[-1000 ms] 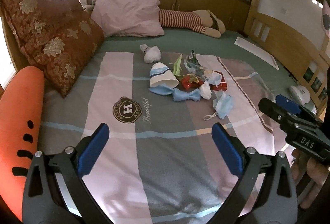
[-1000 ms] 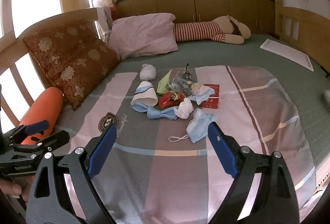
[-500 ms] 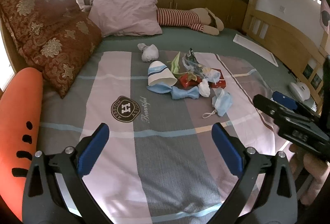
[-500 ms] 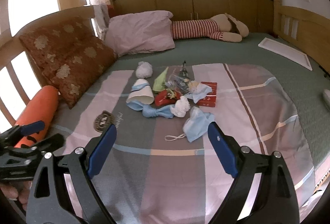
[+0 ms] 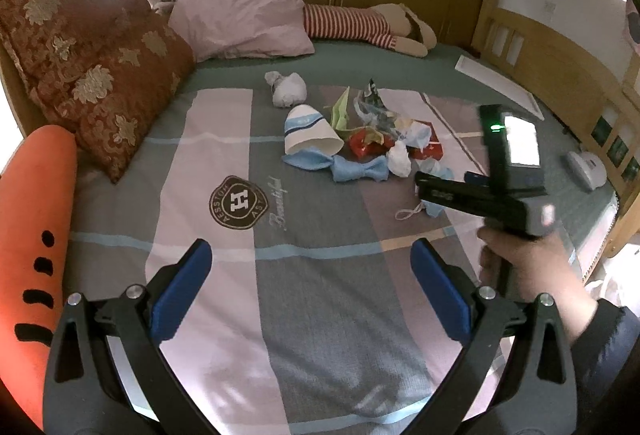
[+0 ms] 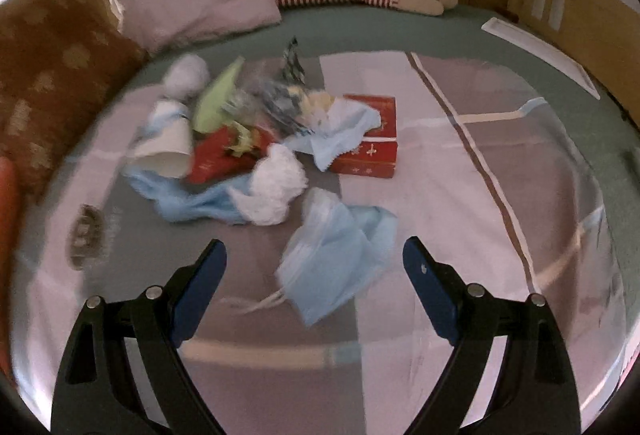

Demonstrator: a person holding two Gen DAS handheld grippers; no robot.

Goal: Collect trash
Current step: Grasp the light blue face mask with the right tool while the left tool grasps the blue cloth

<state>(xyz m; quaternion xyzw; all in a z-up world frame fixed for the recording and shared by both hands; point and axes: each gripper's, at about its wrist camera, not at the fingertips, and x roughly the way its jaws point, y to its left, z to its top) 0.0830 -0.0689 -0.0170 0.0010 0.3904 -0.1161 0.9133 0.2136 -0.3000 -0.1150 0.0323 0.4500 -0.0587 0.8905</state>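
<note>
A bed (image 5: pixel 320 315) with a pink and grey patchwork blanket fills both views. At the far left lies an orange carrot-shaped cushion (image 5: pixel 36 235), then a red and gold pillow (image 5: pixel 92 75), then a pale pink pillow (image 5: pixel 240 21) with a striped soft toy (image 5: pixel 352 25) behind it.

The left gripper (image 5: pixel 306 277) hovers low over bare blanket, jaws wide apart and holding nothing.

Near the middle of the bed sits the trash. From left to right: a crumpled white wad (image 5: pixel 288 91), a paper cup (image 5: pixel 310 133) tipped on its side and empty as far as can be seen, a green folded paper (image 5: pixel 340 111), a blue cloth (image 5: pixel 352 167), red wrappers, a white tissue ball (image 6: pixel 276 187), a red box (image 6: pixel 372 139) lying shut so its contents cannot be told, and a blue face mask (image 6: pixel 336 259) nearest the right side. No bin or bag shows in either view.

Compared with half a second ago, the right gripper (image 6: pixel 314 271) has swung forward and down towards the pile. Its view is blurred by the motion, and the face mask now lies just ahead of its tips, between them. Its jaws are wide apart and empty. In the left view, the right hand (image 5: pixel 520 255) and its tool now cover part of the mask.

This suggests the mask is the first piece to be picked up; nothing has been collected yet.
</note>
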